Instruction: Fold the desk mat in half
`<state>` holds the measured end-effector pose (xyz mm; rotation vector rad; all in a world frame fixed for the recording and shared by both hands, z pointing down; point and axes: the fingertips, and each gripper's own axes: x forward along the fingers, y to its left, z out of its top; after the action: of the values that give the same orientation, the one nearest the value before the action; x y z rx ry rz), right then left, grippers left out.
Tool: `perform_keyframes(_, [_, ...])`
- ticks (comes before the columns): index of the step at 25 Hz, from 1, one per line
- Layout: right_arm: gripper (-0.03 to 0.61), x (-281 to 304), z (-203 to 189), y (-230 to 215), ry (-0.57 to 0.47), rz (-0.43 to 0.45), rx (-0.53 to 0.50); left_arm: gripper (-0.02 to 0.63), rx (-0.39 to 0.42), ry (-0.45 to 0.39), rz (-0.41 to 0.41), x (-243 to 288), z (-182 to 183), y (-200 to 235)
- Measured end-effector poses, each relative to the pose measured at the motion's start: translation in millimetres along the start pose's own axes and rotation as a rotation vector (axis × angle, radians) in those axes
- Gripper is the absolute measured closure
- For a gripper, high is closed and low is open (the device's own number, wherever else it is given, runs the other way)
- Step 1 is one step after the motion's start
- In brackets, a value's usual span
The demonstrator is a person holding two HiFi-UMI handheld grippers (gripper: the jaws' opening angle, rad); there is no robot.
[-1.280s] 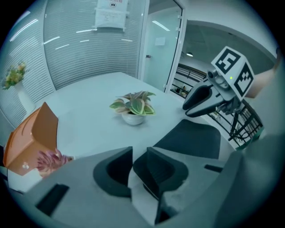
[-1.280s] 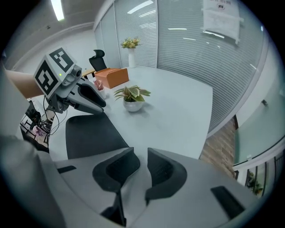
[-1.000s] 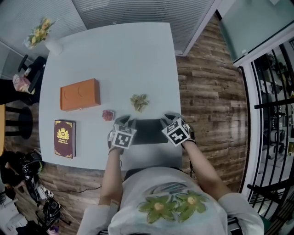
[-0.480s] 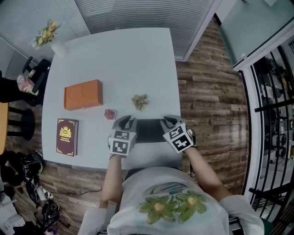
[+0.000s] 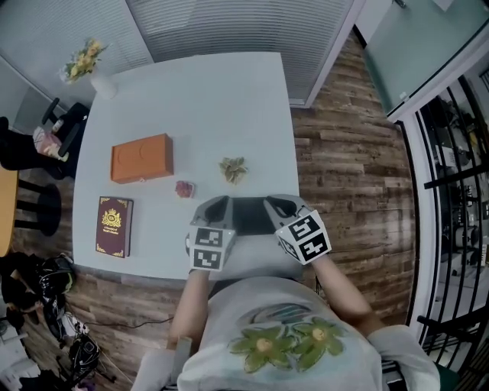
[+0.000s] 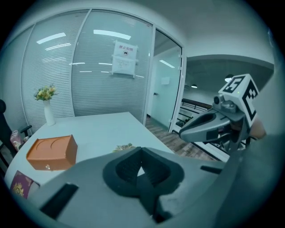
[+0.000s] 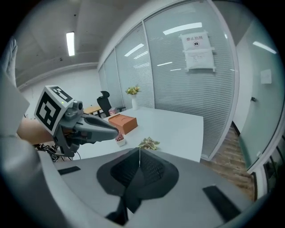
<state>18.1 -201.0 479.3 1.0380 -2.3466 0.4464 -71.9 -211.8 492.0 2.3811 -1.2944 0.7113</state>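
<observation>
The table (image 5: pixel 229 99) is white. The desk mat (image 5: pixel 246 216) is dark grey, almost black. The box (image 5: pixel 142 158) is orange. The book (image 5: pixel 114 226) is dark red with a gold pattern in the middle and gold corners. The small thing (image 5: pixel 184 189) near it is pink. The little plant (image 5: pixel 233 169) is pale green. The vase (image 5: pixel 103 85) is white and its flowers (image 5: pixel 84 59) are yellow. The floor (image 5: pixel 344 176) is brown wood in long planks. The blinds (image 5: pixel 229 23) have thin grey stripes. The left gripper (image 6: pixel 140 165) and right gripper (image 7: pixel 139 161) are grey, with black and white squares. The shirt (image 5: pixel 252 305) is white with 2 yellow flowers and green leaves.
</observation>
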Motion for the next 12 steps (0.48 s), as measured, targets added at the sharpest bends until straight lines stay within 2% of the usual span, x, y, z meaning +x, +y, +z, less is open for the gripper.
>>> perform_keyframes(4, [0.561, -12, 7, 10, -0.037, -0.014, -0.050, 0.609, -0.003, -0.030, -0.014, -12, 10, -14])
perform_keyframes(12, [0.561, -37, 18, 27, -0.105, -0.021, -0.064, 0.611, -0.011, -0.074, -0.014, -36, 18, -37])
